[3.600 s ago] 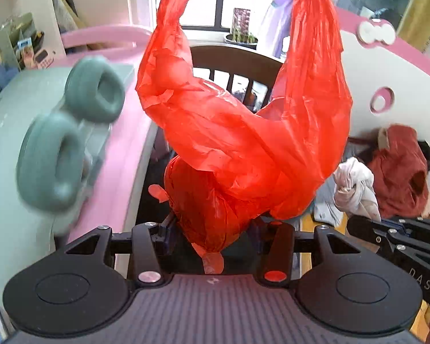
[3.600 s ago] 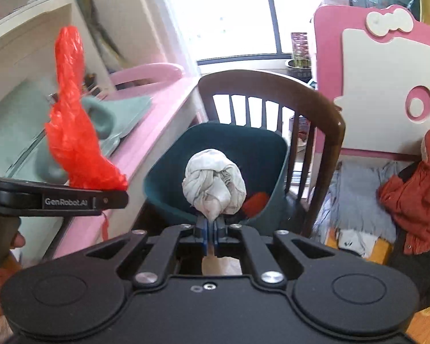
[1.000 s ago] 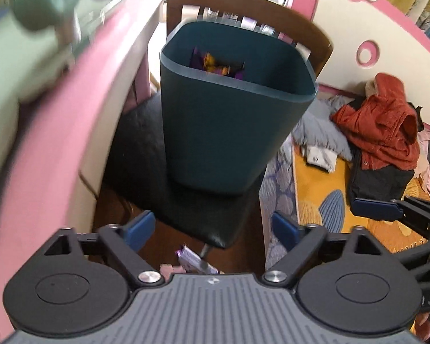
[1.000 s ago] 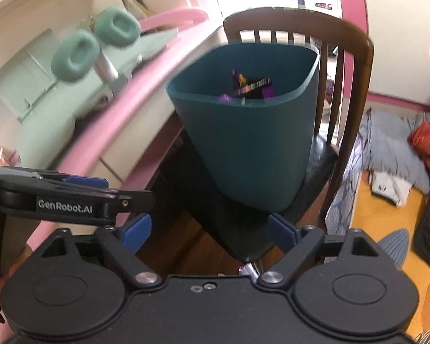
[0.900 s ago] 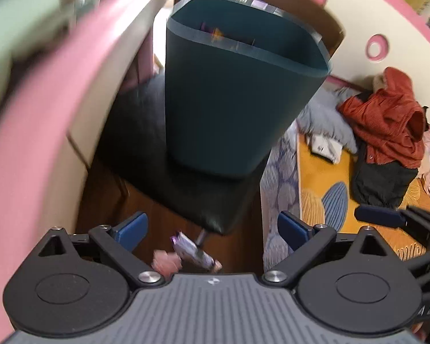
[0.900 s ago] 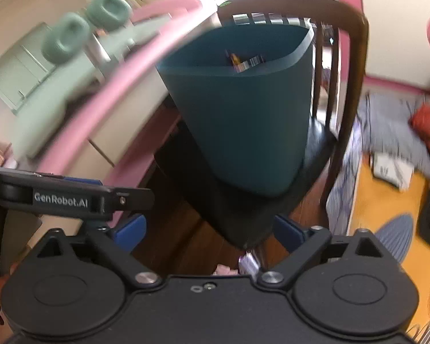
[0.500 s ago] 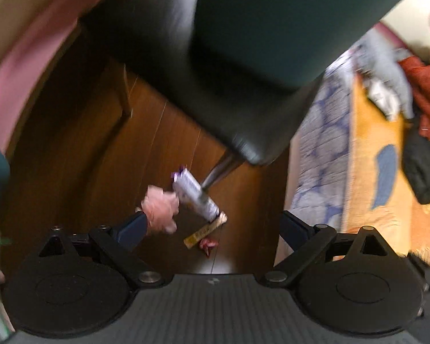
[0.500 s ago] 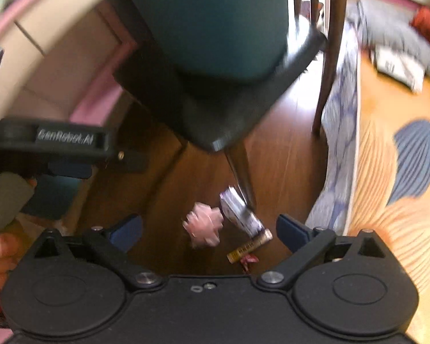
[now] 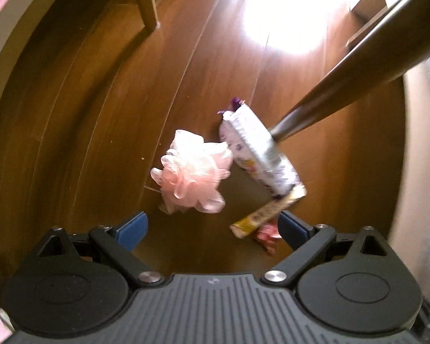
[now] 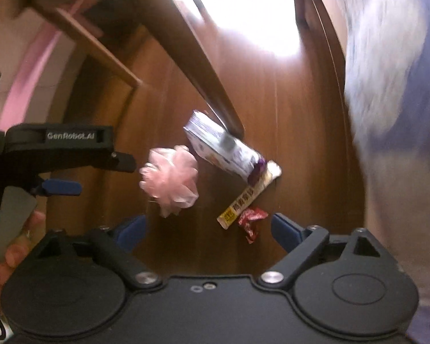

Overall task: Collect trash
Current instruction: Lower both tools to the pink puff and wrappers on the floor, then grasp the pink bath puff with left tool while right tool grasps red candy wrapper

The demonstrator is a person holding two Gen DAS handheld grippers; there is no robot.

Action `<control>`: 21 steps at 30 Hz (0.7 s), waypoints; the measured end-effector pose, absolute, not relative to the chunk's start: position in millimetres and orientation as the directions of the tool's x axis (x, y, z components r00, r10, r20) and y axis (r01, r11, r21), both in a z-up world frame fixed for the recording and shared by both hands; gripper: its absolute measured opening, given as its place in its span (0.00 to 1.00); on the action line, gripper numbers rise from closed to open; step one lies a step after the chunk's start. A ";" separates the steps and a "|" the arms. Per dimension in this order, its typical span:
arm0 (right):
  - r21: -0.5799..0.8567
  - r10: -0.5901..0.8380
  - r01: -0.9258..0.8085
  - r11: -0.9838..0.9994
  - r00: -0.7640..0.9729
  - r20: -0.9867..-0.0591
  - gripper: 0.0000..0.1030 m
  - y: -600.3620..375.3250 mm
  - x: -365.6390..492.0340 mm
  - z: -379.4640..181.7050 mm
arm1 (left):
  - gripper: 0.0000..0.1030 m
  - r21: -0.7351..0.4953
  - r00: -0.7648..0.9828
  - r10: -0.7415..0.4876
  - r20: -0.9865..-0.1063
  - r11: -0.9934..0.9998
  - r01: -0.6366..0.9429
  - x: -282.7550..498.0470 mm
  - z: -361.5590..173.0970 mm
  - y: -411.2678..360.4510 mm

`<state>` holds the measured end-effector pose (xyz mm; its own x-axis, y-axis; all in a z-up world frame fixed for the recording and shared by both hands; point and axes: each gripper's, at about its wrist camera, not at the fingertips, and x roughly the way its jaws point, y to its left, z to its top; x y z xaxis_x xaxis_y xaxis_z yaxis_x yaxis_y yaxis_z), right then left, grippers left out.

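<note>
Trash lies on the wooden floor under the chair: a pink mesh puff (image 9: 192,172) (image 10: 172,183), a white and purple packet (image 9: 258,152) (image 10: 220,149) against the chair leg, a yellow stick wrapper (image 9: 268,210) (image 10: 243,200) and a small red wrapper (image 9: 268,236) (image 10: 250,219). My left gripper (image 9: 212,226) hangs open just above the puff and the wrappers, nothing between its blue pads. My right gripper (image 10: 207,228) is also wide, its jaws closing a little, with only floor between them. In the right wrist view the left gripper's body (image 10: 63,149) shows at the left, held by a hand (image 10: 17,246).
A dark chair leg (image 9: 344,86) (image 10: 197,66) slants down to the packet. A second wooden leg (image 9: 146,3) stands at the back left. A blue-grey rug edge (image 10: 387,86) runs along the right. A pink desk edge (image 10: 28,71) is at the left.
Both grippers have dropped from the level of the teal bin on the chair down to just above the floor. The trash pieces now look much larger and closer.
</note>
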<state>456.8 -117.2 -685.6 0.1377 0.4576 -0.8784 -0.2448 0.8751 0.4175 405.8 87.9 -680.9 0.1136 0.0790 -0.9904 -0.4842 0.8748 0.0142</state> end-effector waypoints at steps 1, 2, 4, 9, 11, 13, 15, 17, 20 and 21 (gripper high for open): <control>0.425 0.457 -0.217 0.879 0.128 -0.880 0.86 -115.7 457.2 -702.8 | 0.95 0.028 0.111 0.088 -0.990 0.888 -0.459 408.9 -696.4 88.7; 0.425 0.451 -0.193 0.885 0.122 -0.884 0.85 -113.8 458.0 -718.2 | 0.95 0.034 0.111 0.090 -0.990 0.902 -0.431 411.6 -711.2 91.0; 0.421 0.439 -0.151 0.894 0.118 -0.891 0.84 -108.8 459.5 -745.3 | 0.95 0.066 0.101 0.111 -0.989 0.926 -0.371 417.3 -741.2 95.0; 0.413 0.415 -0.041 0.910 0.085 -0.906 0.78 -99.7 466.9 -811.5 | 0.95 0.131 0.081 0.161 -0.984 0.949 -0.286 427.9 -805.0 108.0; 0.400 0.401 -0.033 0.916 0.084 -0.912 0.77 -95.9 469.8 -830.6 | 0.95 0.143 0.084 0.171 -0.982 0.951 -0.273 432.9 -824.0 112.4; 0.385 0.386 -0.036 0.922 0.075 -0.919 0.77 -90.6 471.9 -848.3 | 0.95 0.151 0.084 0.178 -0.980 0.953 -0.262 437.0 -840.9 116.3; 0.371 0.373 -0.031 0.928 0.055 -0.926 0.74 -87.7 472.2 -863.4 | 0.95 0.152 0.074 0.177 -0.981 0.953 -0.263 441.0 -856.7 120.3; 0.362 0.363 -0.037 0.932 0.049 -0.930 0.73 -85.8 470.6 -871.5 | 0.95 0.148 0.060 0.170 -0.984 0.951 -0.271 443.2 -870.4 123.6; 0.356 0.359 -0.053 0.933 0.051 -0.932 0.69 -84.5 467.9 -874.6 | 0.95 0.151 0.039 0.167 -0.985 0.951 -0.269 445.4 -884.0 123.5; 0.357 0.360 -0.059 0.932 0.054 -0.931 0.68 -83.5 467.0 -874.8 | 0.95 0.151 0.030 0.165 -0.986 0.952 -0.268 445.7 -887.1 122.9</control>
